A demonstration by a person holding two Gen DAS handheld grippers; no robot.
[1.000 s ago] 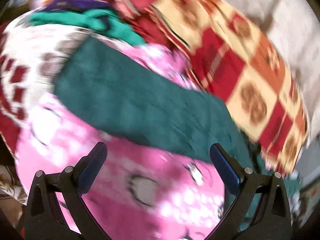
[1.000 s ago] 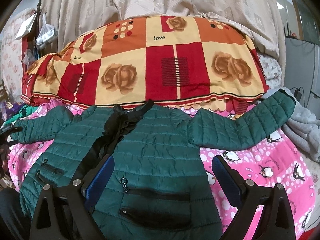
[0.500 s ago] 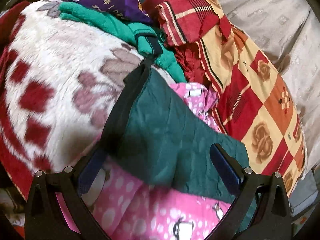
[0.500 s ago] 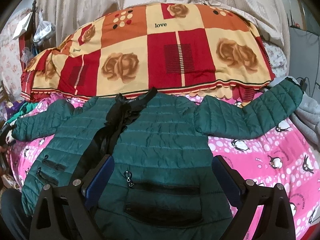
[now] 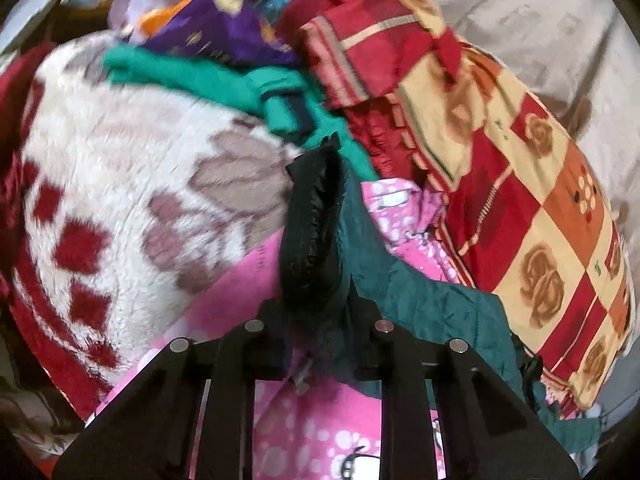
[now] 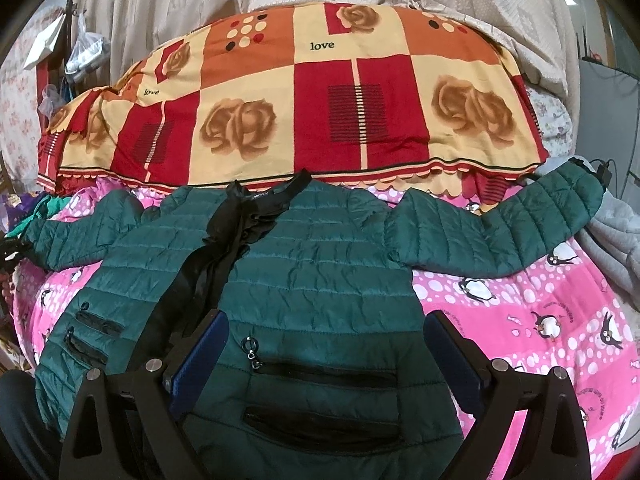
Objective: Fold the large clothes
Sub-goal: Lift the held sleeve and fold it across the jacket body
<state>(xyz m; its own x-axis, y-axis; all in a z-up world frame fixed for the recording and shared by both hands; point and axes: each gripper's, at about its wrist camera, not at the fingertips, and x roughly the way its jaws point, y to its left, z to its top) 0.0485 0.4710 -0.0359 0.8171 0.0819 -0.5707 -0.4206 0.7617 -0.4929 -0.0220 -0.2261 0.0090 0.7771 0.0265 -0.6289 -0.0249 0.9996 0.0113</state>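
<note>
A dark green quilted jacket (image 6: 320, 280) lies face up on a pink penguin blanket (image 6: 540, 320), both sleeves spread out to the sides. My right gripper (image 6: 320, 356) is open and hovers over the jacket's lower front by a zip pocket. My left gripper (image 5: 316, 312) is shut on the black-lined cuff (image 5: 312, 232) of the jacket's left sleeve (image 5: 420, 304). That sleeve's end shows at the far left of the right wrist view (image 6: 60, 240).
A red, orange and cream rose-patterned quilt (image 6: 320, 104) is heaped behind the jacket. A white and red fleece blanket (image 5: 120, 208) and a pile of loose green and purple clothes (image 5: 224, 60) lie to the left. A grey garment (image 6: 612, 240) lies at the right edge.
My left gripper closed on the sleeve cuff, which it straddled open half a second ago. My right gripper drew slightly closer over the jacket and stayed open.
</note>
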